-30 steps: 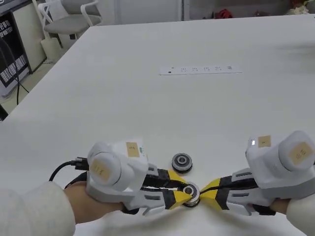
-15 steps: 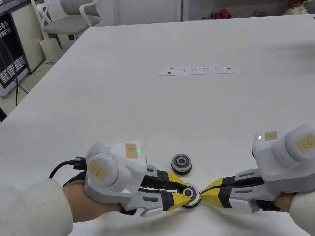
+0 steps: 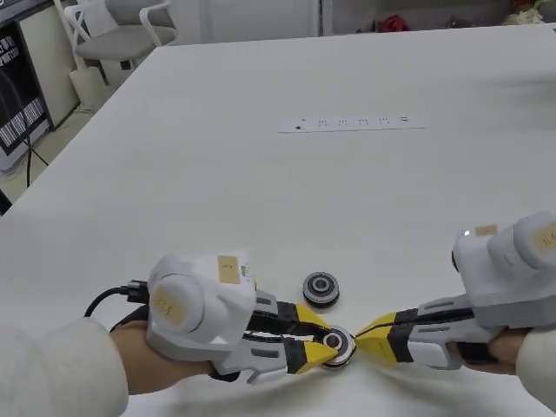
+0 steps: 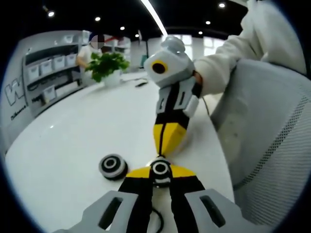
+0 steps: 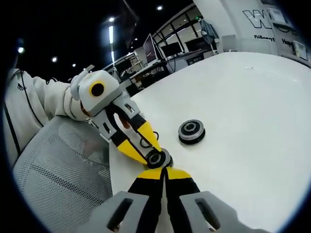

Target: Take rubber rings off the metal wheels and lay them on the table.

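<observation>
A small metal wheel (image 3: 340,344) with a dark rubber ring sits near the table's front edge, and my left gripper (image 3: 328,341) is shut on it from the left. From the right, my right gripper (image 3: 360,337) meets the wheel's rim with its yellow jaws pressed together, seemingly pinching the ring. In the left gripper view the wheel (image 4: 160,168) lies between my jaws, with the right gripper (image 4: 163,153) coming down onto it. The right gripper view has the wheel (image 5: 158,158) just past my shut tips. A second wheel (image 3: 321,287) lies flat on the table just beyond.
A white power strip (image 3: 353,124) lies flush in the table's middle. A black cable (image 3: 109,300) trails from the left gripper. White chairs (image 3: 117,30) stand past the far left corner. A grey mesh chair back (image 4: 272,145) is close behind the table edge.
The right gripper's body has drawn back to the right and lifted slightly while its tips stay at the wheel. The left gripper and both wheels have barely moved.
</observation>
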`<state>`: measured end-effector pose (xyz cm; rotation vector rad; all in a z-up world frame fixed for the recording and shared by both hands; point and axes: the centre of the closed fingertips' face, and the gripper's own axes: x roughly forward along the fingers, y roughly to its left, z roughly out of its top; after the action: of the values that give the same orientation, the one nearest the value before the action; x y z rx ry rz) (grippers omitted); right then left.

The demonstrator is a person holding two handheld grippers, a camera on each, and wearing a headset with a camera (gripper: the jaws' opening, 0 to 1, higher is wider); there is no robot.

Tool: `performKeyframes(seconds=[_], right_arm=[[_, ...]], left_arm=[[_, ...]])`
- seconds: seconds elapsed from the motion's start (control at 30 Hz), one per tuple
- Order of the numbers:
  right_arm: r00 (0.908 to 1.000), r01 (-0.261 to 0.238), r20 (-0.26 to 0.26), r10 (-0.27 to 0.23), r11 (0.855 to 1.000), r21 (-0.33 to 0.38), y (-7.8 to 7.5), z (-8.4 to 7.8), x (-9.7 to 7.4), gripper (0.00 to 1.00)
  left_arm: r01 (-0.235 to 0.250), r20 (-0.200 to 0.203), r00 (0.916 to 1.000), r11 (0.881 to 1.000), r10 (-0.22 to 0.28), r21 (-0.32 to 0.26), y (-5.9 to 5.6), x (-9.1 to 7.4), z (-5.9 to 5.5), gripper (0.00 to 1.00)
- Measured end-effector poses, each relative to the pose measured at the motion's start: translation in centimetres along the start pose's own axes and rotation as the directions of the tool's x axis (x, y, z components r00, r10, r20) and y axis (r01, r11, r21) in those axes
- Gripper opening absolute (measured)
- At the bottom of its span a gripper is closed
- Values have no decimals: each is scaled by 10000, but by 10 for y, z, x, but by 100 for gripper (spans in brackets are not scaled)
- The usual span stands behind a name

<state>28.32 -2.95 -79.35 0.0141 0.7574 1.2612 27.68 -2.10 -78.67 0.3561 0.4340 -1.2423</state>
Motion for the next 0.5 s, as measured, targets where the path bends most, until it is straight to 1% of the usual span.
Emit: performKeyframes(seconds=[0.13,0.5], right_arm=[[10000,-57,54,56,9998,216,1,1,0,0],[10000,-69,-9,70,9995,298,9,4,2,0]], left_arm=[[-13,36,10000,10000,13,-1,1,0,0,13],[-51,28,10000,10000,51,-26,0,1,0,13]])
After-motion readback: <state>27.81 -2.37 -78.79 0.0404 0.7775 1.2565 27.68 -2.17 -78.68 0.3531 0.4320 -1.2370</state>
